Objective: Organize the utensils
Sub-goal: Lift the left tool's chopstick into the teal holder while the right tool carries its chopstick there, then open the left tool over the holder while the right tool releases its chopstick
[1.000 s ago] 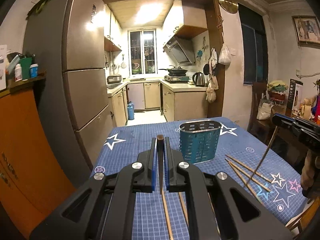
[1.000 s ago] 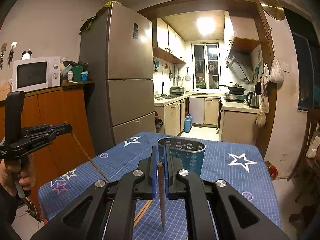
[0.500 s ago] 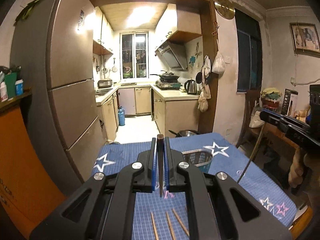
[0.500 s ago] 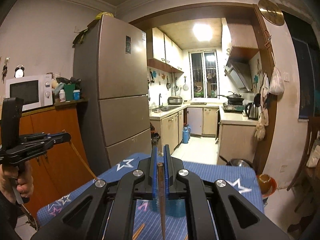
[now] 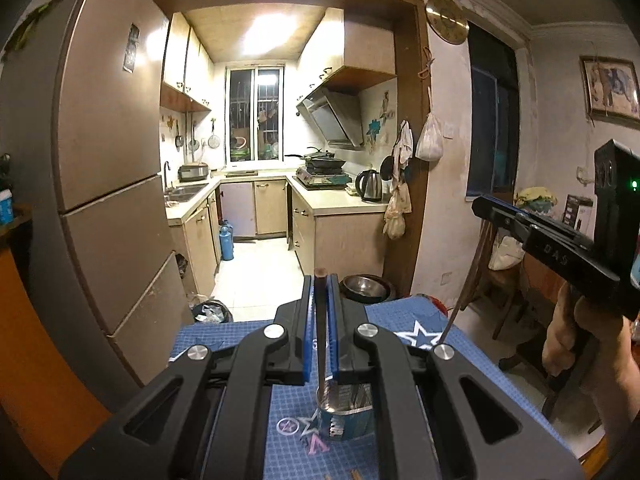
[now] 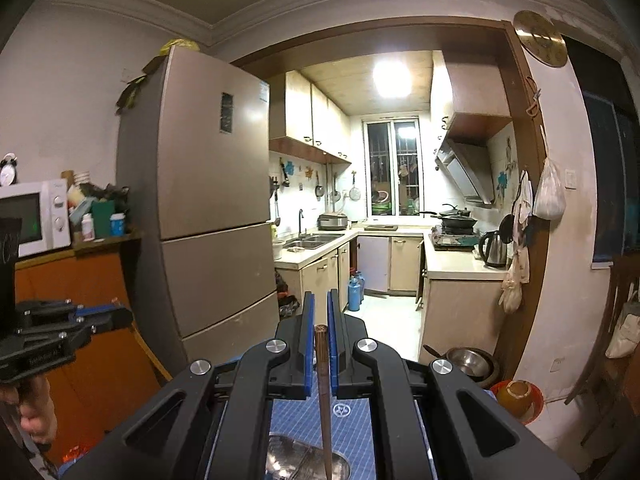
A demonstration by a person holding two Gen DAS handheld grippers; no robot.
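My left gripper (image 5: pixel 320 284) is shut on a brown chopstick (image 5: pixel 321 344) that points down into the teal utensil holder (image 5: pixel 347 420) on the blue star-patterned tablecloth (image 5: pixel 404 324). My right gripper (image 6: pixel 319 304) is shut on another chopstick (image 6: pixel 323 392) whose tip hangs over the holder's metal rim (image 6: pixel 304 458). The right gripper also shows in the left wrist view (image 5: pixel 486 208) with its chopstick (image 5: pixel 466 280) slanting down. The left gripper shows in the right wrist view (image 6: pixel 120 316) at the left.
A tall fridge (image 5: pixel 108 208) stands left of the table. The kitchen doorway lies beyond the table's far edge, with a metal bowl (image 5: pixel 366 286) on the floor. A wooden chair (image 5: pixel 504 280) stands at the right. An orange cabinet (image 6: pixel 92 320) carries a microwave (image 6: pixel 34 216).
Both grippers have moved forward and over the utensil holder, which now lies under the fingers. Both chopsticks hang down toward it. The loose chopsticks on the table have dropped almost out of view.
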